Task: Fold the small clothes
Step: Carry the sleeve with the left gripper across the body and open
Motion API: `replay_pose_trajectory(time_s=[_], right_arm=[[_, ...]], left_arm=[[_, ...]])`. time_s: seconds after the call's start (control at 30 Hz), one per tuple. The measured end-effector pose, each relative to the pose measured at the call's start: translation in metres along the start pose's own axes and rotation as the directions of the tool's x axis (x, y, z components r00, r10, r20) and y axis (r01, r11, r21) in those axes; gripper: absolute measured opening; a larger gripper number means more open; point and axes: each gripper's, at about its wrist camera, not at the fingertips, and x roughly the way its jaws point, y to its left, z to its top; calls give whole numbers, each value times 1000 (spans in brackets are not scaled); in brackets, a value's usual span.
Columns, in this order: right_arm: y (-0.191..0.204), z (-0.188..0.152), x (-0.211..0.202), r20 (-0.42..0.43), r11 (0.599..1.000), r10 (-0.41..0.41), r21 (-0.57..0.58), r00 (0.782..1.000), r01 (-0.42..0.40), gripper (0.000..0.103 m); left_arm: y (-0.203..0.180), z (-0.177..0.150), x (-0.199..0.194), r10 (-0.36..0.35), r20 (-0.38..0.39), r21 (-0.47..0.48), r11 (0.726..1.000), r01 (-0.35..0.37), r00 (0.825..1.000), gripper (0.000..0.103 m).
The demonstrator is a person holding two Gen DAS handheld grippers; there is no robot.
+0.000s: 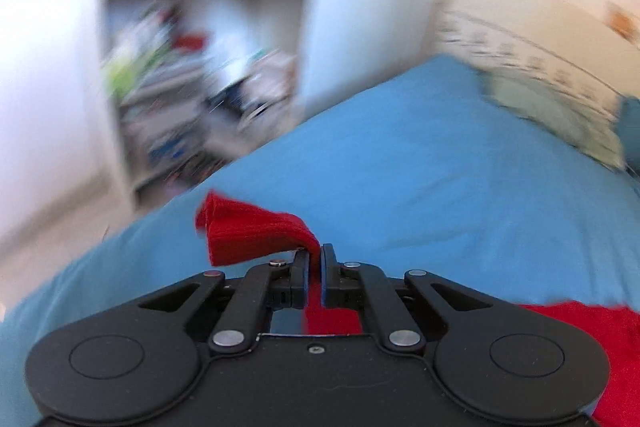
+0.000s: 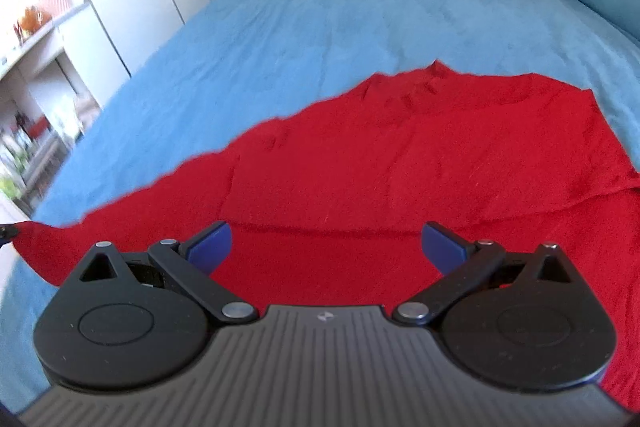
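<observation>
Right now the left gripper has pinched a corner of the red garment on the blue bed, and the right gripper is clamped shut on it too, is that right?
Not quite. The right gripper is open: in the right wrist view its jaws stand wide apart above the red garment, gripping nothing. The rest holds: the left gripper is shut on a corner of it, over the blue bed.

red garment | spread mostly flat on blue bed sheet | left sleeve end lifted, folded over
</observation>
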Motion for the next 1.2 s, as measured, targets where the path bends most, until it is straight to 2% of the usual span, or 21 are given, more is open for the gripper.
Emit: replay_pose_trajectory(time_s=[0.1,0.23,0.33,0.4,0.47,0.57,0.67,0.73,0.77,0.8,0.83,0.87,0.9,0.93,1.03,1.2], right_arm=[[-28,17,-11,30,999,-19,30,999,18,103],[-76,40,-28,75,997,-33,72,997,27,103],[-116,53,-44,118,995,-34,92,992,23,103],[-143,61,-51,129,994,-52,98,990,40,103],[-169,64,-56,124,993,-78,102,989,65,103],[-201,62,-57,98,990,-107,100,989,97,103],[-225,56,-53,59,989,-112,101,992,106,103],[-236,52,-49,40,990,-105,96,994,101,103],[-238,51,-47,34,991,-98,92,995,95,103],[-239,51,-44,28,993,-88,88,996,85,103],[-239,51,-41,23,994,-73,82,997,71,103],[-239,54,-37,20,995,-63,77,998,61,103],[-238,56,-35,19,996,-53,71,998,51,103],[-235,59,-33,18,997,-43,60,999,42,103],[-218,70,-21,2,1000,-9,7,1000,9,103],[-166,70,25,-101,989,47,-138,994,-61,103]], left_arm=[[-71,4,-22,-112,48,103,989,106,993,5],[-179,-14,-43,-282,33,203,941,270,959,5],[-257,-46,-50,-394,-35,257,885,389,919,5],[-306,-78,-52,-446,-111,306,835,457,888,5],[-342,-115,-51,-468,-183,339,796,502,865,5],[-379,-173,-40,-458,-302,353,761,545,836,5],[-395,-215,-32,-420,-357,392,744,542,835,5],[-395,-223,-32,-414,-339,401,749,528,845,7],[-393,-221,-33,-422,-336,395,748,533,842,13],[-392,-219,-34,-432,-341,386,745,543,835,31],[-390,-218,-36,-445,-351,377,738,559,824,53],[-387,-216,-38,-454,-353,372,735,568,818,61],[-380,-211,-42,-451,-341,374,739,560,825,67],[-381,-209,-47,-438,-329,380,749,542,836,69],[-350,-201,-59,-401,-314,375,781,500,861,70],[-288,-188,-64,-294,-266,399,834,382,918,72]])
